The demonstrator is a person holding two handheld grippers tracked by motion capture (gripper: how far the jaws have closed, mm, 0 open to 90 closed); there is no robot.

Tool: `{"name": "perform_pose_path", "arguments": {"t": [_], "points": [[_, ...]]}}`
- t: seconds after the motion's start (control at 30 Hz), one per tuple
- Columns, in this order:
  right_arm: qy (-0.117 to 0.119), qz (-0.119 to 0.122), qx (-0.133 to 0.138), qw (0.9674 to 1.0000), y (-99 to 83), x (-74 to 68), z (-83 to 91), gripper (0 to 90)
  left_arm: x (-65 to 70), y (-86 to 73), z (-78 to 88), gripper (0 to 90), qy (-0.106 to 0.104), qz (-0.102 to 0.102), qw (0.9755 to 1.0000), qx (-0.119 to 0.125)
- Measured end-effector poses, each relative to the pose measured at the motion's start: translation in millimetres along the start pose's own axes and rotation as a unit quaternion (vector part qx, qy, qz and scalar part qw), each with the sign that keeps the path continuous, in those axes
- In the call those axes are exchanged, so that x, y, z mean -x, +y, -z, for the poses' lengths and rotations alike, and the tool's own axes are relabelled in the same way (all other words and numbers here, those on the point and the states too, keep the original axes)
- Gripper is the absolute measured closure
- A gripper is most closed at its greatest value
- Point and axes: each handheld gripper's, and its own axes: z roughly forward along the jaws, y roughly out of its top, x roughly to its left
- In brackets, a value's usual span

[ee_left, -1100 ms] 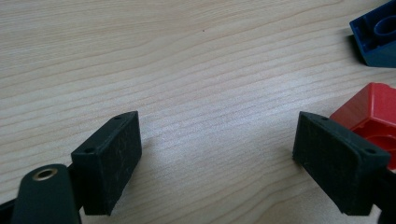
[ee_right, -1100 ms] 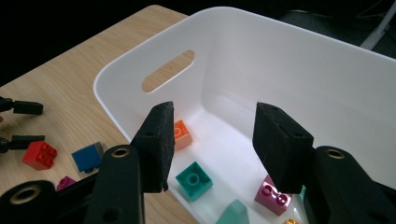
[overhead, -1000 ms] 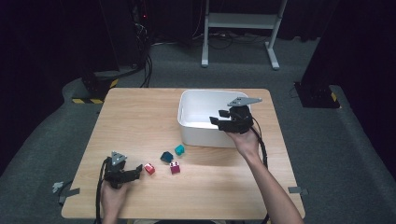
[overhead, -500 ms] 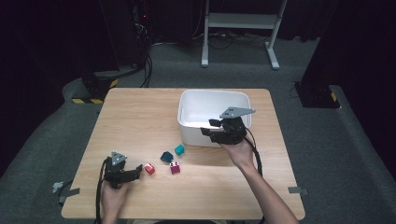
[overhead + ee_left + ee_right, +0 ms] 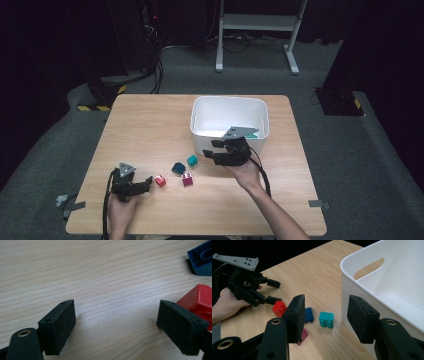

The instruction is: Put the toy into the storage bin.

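Several small blocks lie on the wooden table: red [image 5: 160,180], dark blue [image 5: 178,168], teal [image 5: 192,160] and magenta [image 5: 188,180]. My left gripper [image 5: 146,184] rests low at the front left, open, with the red block [image 5: 200,300] just outside its right jaw and the dark blue block [image 5: 201,261] farther off. My right gripper [image 5: 209,148] hovers open beside the front left corner of the white bin [image 5: 200,125]. It points toward the teal block [image 5: 326,319], with nothing between its jaws. Past it lie the red block [image 5: 279,308] and the left gripper [image 5: 273,292].
The white bin's wall [image 5: 362,267] stands close to the right jaw in the right gripper view. Something teal [image 5: 252,134] lies inside the bin near its front wall. Bare wood stretches across the table's back left [image 5: 145,125]. Dark floor and a stand lie beyond.
My right gripper has come down and to the left, from over the bin's front rim to beside its front left corner, nearer the blocks. The left gripper has stayed put.
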Motion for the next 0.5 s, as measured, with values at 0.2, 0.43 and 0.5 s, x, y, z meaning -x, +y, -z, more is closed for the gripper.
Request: {"name": "perform_pose_path", "arguments": {"t": [0.2,0.43,0.5], "points": [[0.016,-0.008,-0.005,0.9998,-12.1,-6.5,-13.5,48.4,0.0,0.0,0.0,15.5,0.000,0.000,1.0000,0.000],[0.023,-0.011,-0.016,0.9996,-23.5,-12.8,-26.1,48.1,0.0,0.0,0.0,15.5,0.000,0.000,1.0000,0.000],[0.025,-0.014,-0.018,0.9994,-26.8,-12.4,-29.5,47.9,0.0,0.0,0.0,15.5,0.000,0.000,1.0000,0.000]]}}
